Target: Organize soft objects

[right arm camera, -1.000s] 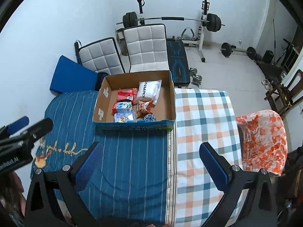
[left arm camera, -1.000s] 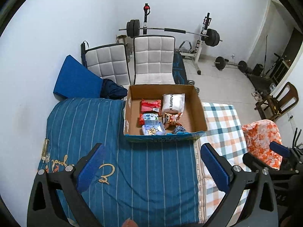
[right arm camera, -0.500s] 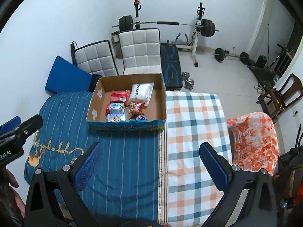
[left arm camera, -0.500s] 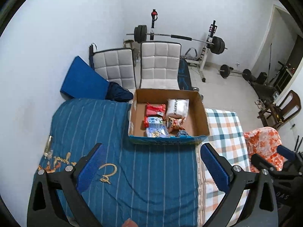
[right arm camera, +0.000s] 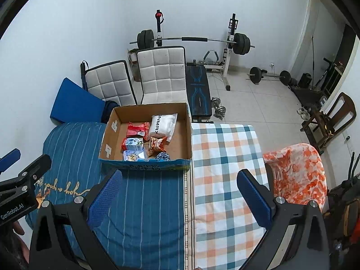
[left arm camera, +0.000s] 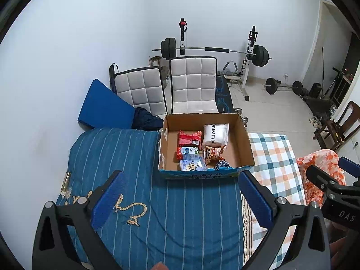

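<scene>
A cardboard box (left arm camera: 244, 139) (right arm camera: 187, 126) stands on the bed at its far edge. Inside lie a white pillow pack (left arm camera: 214, 135) (right arm camera: 162, 124), red packets (left arm camera: 189, 137) (right arm camera: 137, 130), a blue and white pouch (left arm camera: 192, 164) (right arm camera: 133, 156), an orange snack bag (left arm camera: 211, 153) (right arm camera: 156, 145) and a blue knitted ball (left arm camera: 221, 164) (right arm camera: 162, 156). My left gripper (left arm camera: 177, 199) is open and empty, high above the blue striped cover (left arm camera: 180, 213). My right gripper (right arm camera: 177, 199) is open and empty above the bed's middle.
A checked blanket (right arm camera: 225, 168) covers the bed's right half. An orange floral cloth (right arm camera: 297, 173) drapes a chair on the right. Two white padded chairs (right arm camera: 160, 74), a blue mat (right arm camera: 74, 101) and a barbell bench (right arm camera: 198, 90) stand beyond the bed.
Both grippers have pulled up and back from the bed, so the box looks smaller and farther. Both stay open and empty.
</scene>
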Available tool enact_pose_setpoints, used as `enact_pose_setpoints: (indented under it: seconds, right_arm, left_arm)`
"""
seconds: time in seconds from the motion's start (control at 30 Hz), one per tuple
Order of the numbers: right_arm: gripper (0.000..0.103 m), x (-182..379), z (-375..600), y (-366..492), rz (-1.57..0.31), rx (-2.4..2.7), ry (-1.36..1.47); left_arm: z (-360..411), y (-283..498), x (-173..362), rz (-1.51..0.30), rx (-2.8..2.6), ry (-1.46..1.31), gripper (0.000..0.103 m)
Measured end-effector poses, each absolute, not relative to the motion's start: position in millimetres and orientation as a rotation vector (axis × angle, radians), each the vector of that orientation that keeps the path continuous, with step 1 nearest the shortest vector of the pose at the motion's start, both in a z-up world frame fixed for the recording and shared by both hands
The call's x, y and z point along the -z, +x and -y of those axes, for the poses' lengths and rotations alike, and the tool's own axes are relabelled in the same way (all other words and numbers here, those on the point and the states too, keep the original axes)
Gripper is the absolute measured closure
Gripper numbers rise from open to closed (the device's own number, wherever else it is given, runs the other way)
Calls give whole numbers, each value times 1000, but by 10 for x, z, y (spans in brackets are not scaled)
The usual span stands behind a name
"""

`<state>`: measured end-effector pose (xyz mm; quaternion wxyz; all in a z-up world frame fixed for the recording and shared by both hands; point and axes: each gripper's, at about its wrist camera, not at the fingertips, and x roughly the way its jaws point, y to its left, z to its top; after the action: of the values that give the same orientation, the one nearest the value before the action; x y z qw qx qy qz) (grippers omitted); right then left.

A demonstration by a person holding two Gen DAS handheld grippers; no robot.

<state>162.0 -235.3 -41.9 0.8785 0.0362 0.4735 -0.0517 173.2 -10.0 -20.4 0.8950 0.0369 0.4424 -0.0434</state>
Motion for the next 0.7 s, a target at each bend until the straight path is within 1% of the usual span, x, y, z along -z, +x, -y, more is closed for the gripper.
enact_pose_setpoints:
  seconds: [0.7]
  right_arm:
    - [0, 318, 2327, 1636, -959, 105, 54]
  left_arm:
    - [70, 1715, 157, -911, 62, 84, 0]
